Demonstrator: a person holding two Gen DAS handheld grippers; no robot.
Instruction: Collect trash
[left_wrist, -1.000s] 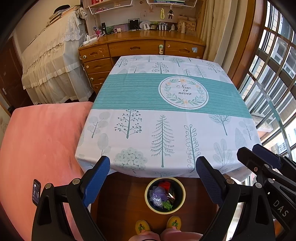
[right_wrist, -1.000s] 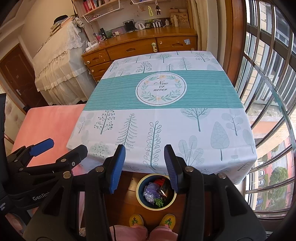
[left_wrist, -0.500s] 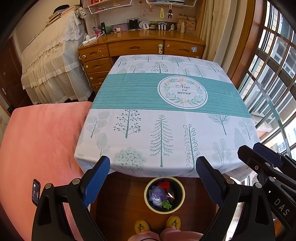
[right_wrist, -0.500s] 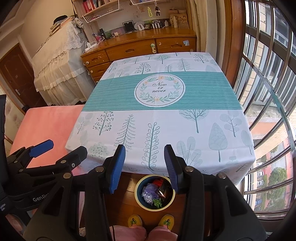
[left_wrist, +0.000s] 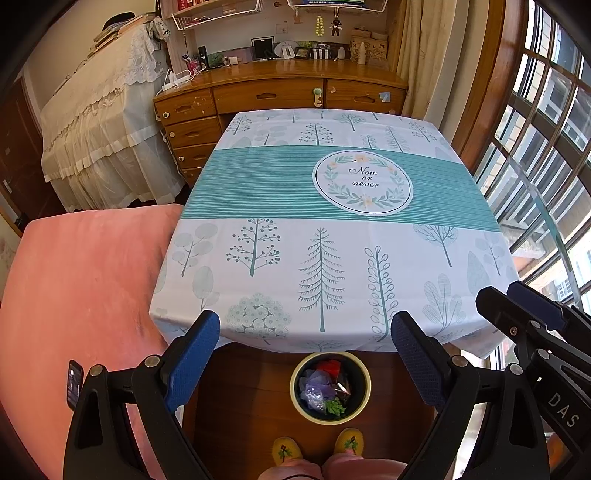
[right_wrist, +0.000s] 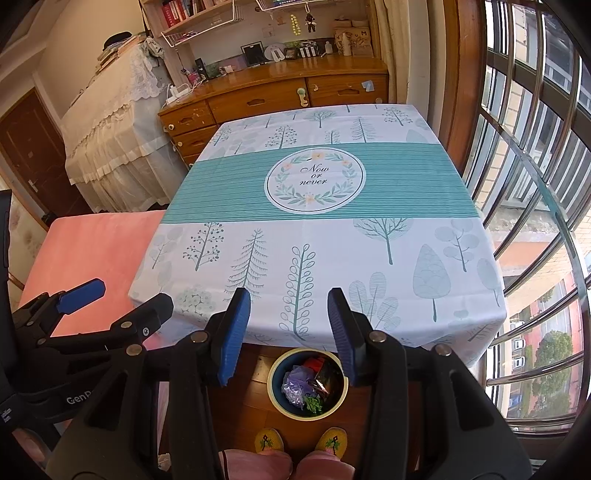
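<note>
A round yellow-rimmed bin (left_wrist: 364, 391) stands on the wooden floor in front of the table; it also shows in the right wrist view (right_wrist: 276, 391). It holds crumpled trash: purple plastic (left_wrist: 314, 391), a red piece (left_wrist: 330, 366), a green scrap (left_wrist: 334, 408) and a dark wrapper. My left gripper (left_wrist: 306, 339) is open and empty, held above the bin at the table's near edge. My right gripper (right_wrist: 290, 314) is open and empty, also above the bin. The table (left_wrist: 332, 240), under a tree-print cloth, shows no trash.
A pink bed (left_wrist: 81, 302) lies to the left of the table. A wooden dresser (left_wrist: 280, 96) with small items stands behind it. Barred windows (right_wrist: 535, 184) run along the right. My yellow slippers (left_wrist: 286, 448) are by the bin.
Both grippers have stayed open and nearly still. The views have shifted only slightly.
</note>
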